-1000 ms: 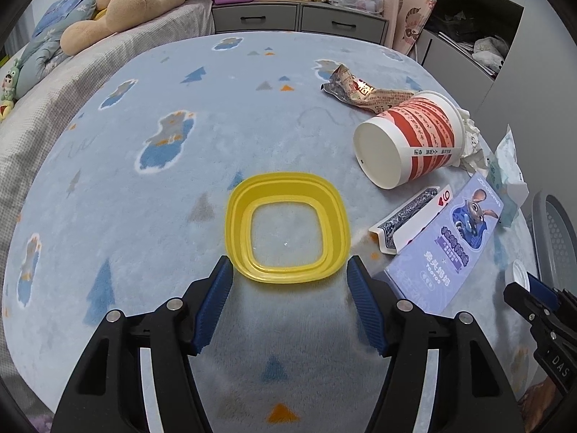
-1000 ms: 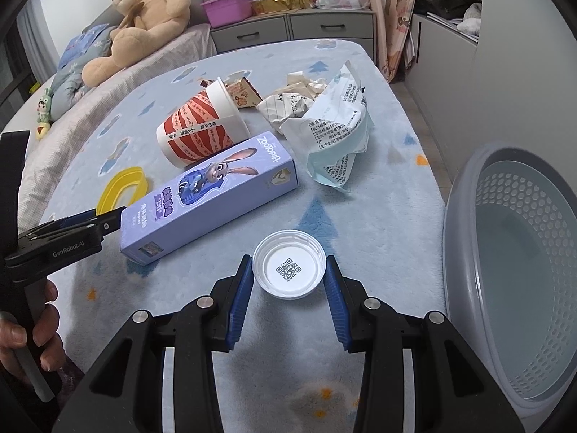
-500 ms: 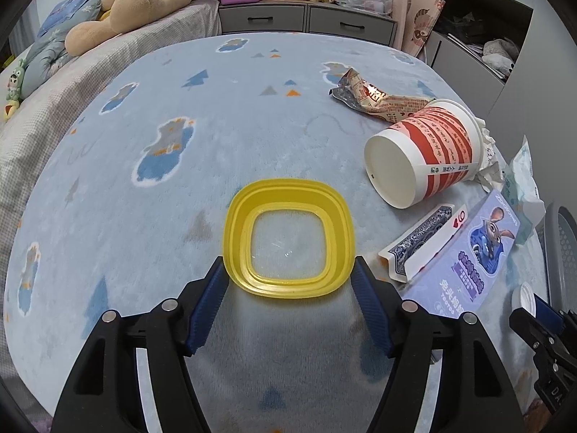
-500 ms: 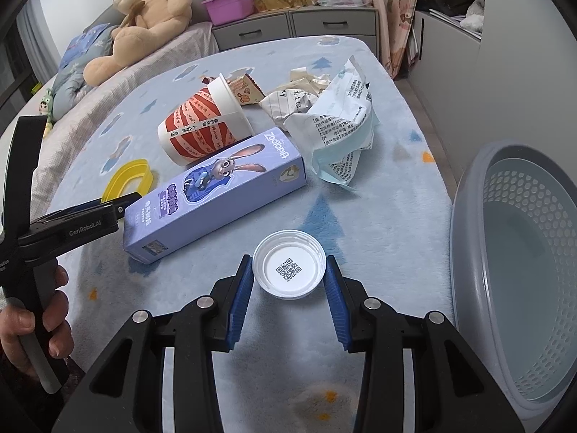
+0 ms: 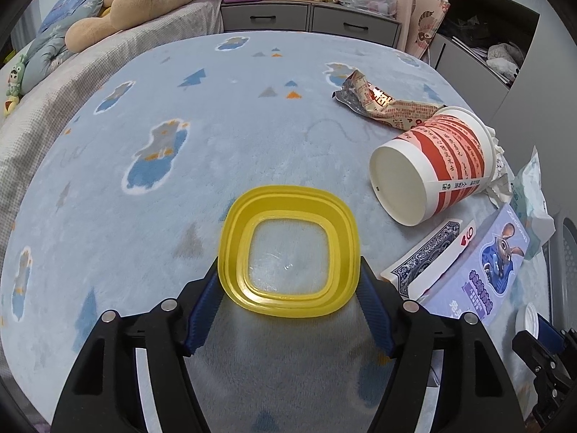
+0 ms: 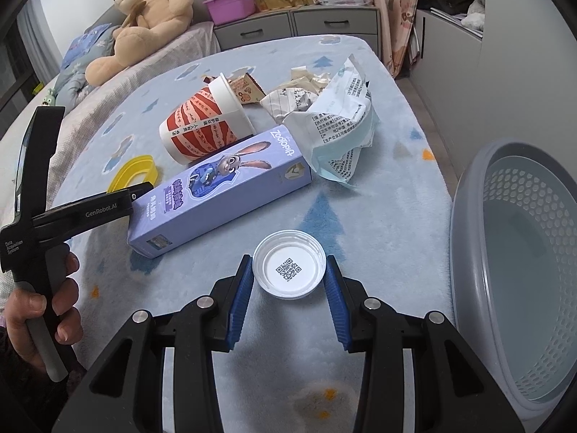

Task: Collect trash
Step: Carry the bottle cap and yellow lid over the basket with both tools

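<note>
Two ribbed blue fingers (image 6: 241, 297) flank round white cap (image 6: 289, 268).

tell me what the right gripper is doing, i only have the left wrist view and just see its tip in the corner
Observer: The right gripper is shut on a round white lid, with its pads pressing on two opposite sides.
Operator: is the basket near it
Observer: Yes. The grey basket stands just to the right of that lid, past the edge of the blanket.
Operator: anything in it yet
Observer: Nothing shows in the part of the basket that is in view.
</note>
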A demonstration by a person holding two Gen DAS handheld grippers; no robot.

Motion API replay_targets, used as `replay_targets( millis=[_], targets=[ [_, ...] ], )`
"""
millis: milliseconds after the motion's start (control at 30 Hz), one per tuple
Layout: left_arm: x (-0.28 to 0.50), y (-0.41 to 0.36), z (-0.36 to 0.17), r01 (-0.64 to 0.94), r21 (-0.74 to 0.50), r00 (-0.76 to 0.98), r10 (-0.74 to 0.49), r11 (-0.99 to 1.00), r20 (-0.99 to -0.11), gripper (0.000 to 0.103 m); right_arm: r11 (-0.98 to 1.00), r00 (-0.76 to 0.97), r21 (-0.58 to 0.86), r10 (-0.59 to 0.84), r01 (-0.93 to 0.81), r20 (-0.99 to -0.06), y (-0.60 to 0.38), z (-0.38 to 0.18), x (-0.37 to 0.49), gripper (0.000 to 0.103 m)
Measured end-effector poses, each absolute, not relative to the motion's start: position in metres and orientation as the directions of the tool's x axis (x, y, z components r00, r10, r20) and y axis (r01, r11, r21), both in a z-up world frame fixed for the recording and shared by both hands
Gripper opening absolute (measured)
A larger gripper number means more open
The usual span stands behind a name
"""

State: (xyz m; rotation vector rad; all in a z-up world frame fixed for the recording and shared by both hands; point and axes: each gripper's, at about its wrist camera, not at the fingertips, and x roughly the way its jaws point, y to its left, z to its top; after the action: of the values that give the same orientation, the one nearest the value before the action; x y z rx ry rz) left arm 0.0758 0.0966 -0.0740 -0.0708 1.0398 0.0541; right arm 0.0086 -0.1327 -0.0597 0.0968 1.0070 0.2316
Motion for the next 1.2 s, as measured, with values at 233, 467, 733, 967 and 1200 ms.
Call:
replay_targets(
  millis=[233,467,733,967,1200],
  targets=[
    [0.068,0.100,-0.070,-0.077,-0.038,0.523,0.008,0.996,-0.853,0.066,0.971,0.518,0.189,0.239,-0.149,-0.821,-0.134,-0.057,0.004,0.039],
    [0.054,0.109,-0.054,-0.103,-0.035,0.565,0.030,0.994,-0.825,0.066,0.971,0.525,0.188,0.237,-0.146,-0.817,-0.136,-0.055,0.000,0.039],
    [0.038,0.111,-0.040,-0.105,-0.030,0.601,0.040,0.994,-0.798,0.066,0.973,0.538,0.189,0.229,-0.131,-0.811,-0.145,-0.050,-0.004,0.039],
    [0.022,0.105,-0.023,-0.088,-0.021,0.652,0.042,0.996,-0.757,0.066,0.974,0.560,0.189,0.226,-0.124,-0.797,-0.152,-0.040,-0.013,0.039],
    [0.013,0.091,-0.011,-0.051,-0.011,0.680,0.026,0.999,-0.732,0.066,0.976,0.583,0.186,0.217,-0.113,-0.783,-0.162,-0.031,-0.020,0.039]
  ],
)
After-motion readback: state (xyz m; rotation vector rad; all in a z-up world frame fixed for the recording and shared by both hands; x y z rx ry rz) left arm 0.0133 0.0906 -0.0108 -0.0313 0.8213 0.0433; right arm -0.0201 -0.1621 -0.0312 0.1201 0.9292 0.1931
